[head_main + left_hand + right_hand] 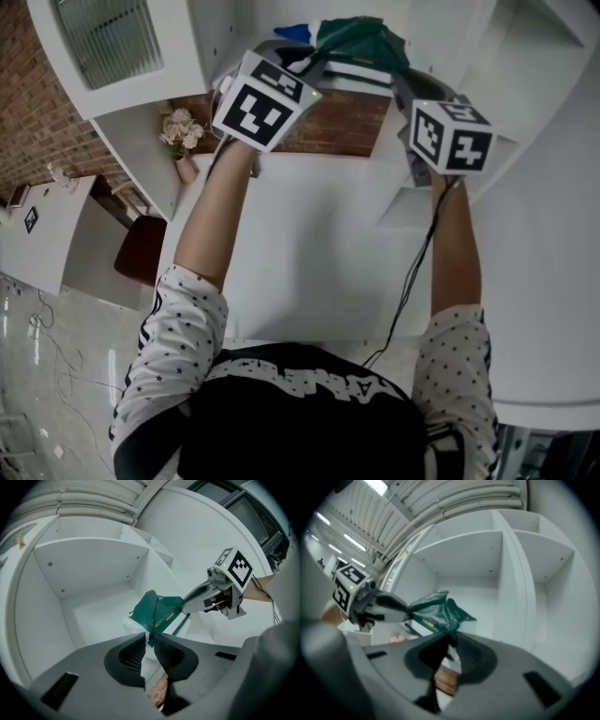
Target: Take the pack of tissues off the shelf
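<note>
The pack of tissues (pixel 157 613), in a dark green wrapper with white showing below it, sits at the front of an open white compartment of the shelf (pixel 93 564). It is stretched between the two tools. Whether its underside touches the shelf board I cannot tell.

The left tool (pixel 149 651) is clenched on the near lower edge of the wrapper, its jaws almost together with the thin green film pinched between them. The right tool (pixel 452 644) grasps the opposite end the same way, with the crumpled wrapper (pixel 436 611) rising out of its narrow gap. Each tool shows in the other's view, its tip at the pack: the right one (pixel 185 606) from the right side, the left one (pixel 410 613) from the left.

From the head view both arms reach up and forward, and the marker cubes stand just below the pack (pixel 361 42). Under the arms lies a white table (pixel 309 253). To the left a small vase of pale flowers (pixel 180 131) stands against a brick wall (pixel 28 94), and a reddish-brown chair (pixel 141 248) stands beside the table.
</note>
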A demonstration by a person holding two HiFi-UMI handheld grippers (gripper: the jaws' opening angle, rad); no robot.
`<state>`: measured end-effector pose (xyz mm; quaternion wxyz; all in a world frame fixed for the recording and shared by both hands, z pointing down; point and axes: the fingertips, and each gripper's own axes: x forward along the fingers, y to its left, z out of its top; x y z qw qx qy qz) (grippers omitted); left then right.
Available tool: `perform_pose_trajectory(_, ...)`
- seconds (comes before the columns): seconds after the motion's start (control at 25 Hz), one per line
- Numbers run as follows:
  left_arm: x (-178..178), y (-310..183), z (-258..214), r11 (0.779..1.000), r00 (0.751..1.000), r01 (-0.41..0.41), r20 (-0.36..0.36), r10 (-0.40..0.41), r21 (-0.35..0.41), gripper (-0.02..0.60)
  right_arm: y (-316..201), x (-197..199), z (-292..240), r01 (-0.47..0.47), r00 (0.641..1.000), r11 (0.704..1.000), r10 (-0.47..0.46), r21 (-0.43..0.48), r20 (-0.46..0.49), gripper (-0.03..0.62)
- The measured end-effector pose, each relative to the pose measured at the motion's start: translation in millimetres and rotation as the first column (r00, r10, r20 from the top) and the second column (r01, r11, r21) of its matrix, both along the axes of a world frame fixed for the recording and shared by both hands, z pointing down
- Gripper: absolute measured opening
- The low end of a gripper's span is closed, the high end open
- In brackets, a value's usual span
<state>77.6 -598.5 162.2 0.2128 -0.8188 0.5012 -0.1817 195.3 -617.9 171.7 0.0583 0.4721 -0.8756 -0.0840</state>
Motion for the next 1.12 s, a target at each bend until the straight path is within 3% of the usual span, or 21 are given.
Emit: perform_pose_trajectory(1.12,-9,69,-17,0.992,0.999,-0.021,-0.035,0.026,0.123,0.081,75,-9,-19,-0.016,1.000,0.993,0.016,0.121,-0.005,0.075)
